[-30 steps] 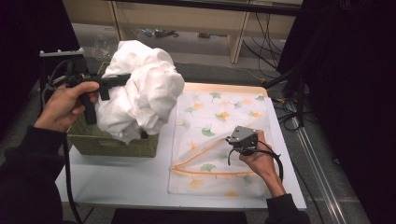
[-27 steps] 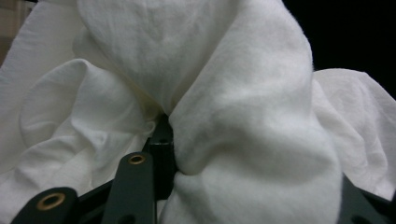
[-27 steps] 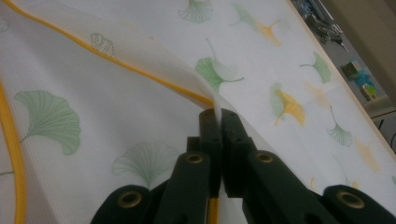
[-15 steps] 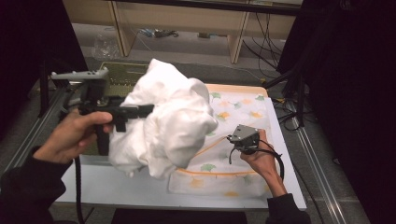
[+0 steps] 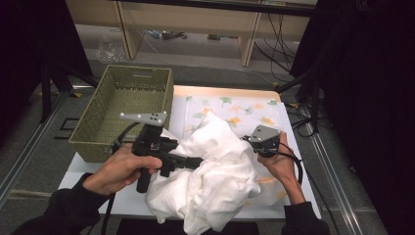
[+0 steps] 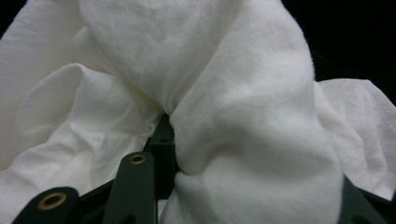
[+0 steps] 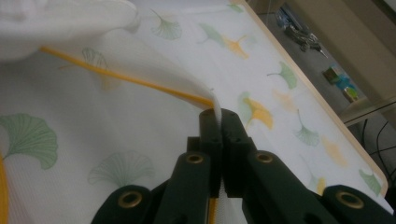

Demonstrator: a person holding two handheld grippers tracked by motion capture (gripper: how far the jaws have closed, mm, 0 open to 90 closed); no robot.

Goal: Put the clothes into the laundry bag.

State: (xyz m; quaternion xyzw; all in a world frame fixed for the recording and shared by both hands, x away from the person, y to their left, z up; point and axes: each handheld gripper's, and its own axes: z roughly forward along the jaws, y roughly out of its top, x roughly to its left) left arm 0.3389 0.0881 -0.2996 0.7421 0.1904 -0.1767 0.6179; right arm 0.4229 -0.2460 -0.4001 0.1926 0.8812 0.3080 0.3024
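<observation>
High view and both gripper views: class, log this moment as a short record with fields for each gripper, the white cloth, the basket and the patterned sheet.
Left gripper: shut on white cloth
Right gripper: shut on edge of leaf-print sheet
White cloth: bunched, lying across the sheet, outside the basket
Basket: green, woven, nothing visible inside
Leaf-print sheet: spread on table, orange-trimmed edge lifted at the jaws

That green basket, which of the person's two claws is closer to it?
Left. The left claw sits just in front of the green basket, near its corner, clamped on the white cloth. The right claw is farther off, across the cloth, over the leaf-patterned sheet.
</observation>
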